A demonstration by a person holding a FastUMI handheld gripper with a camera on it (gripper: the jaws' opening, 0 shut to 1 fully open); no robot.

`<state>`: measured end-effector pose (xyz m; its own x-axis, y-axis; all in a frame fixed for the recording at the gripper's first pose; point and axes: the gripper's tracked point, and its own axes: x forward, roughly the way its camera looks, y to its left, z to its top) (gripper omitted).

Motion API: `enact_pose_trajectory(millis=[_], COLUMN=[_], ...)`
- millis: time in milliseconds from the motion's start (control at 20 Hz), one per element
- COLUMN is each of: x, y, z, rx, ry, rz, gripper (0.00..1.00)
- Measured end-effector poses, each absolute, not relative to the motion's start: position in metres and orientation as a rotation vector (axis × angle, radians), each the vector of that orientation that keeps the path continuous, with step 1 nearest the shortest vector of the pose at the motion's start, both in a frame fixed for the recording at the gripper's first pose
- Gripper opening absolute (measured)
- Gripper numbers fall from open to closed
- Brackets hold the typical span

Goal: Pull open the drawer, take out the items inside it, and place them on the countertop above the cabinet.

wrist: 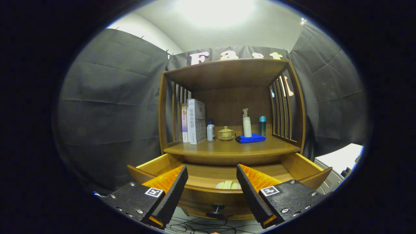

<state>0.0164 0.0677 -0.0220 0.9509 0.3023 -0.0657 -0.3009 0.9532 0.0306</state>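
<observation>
Dark cloth walls surround a wooden cabinet point(227, 97). Before it the tongs point(212, 191) hang spread wide, pinching nothing and touching nothing. Between the fingers point(172, 191) lies the pulled-open drawer point(224, 177), its round knob point(217, 208) below; a pale item point(228, 185) rests inside against the front edge. Beyond, on the countertop point(230, 148), from left edge to right stand books point(195, 121), a small white bottle point(211, 131), a lidded ceramic cup point(226, 133), a pump bottle point(246, 123) on a folded blue cloth point(250, 138), and a teal bottle point(262, 125).
</observation>
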Motion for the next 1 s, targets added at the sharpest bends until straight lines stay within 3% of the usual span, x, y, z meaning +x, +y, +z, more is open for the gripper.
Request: enact_pose_trajectory(millis=[500, 1000], x=[0.095, 0.124], y=[0.062, 0.067], z=[-0.017, -0.101], rx=[0.061, -0.026], ry=[0.285, 0.684], rz=[0.275, 0.269], gripper=[0.93, 0.93])
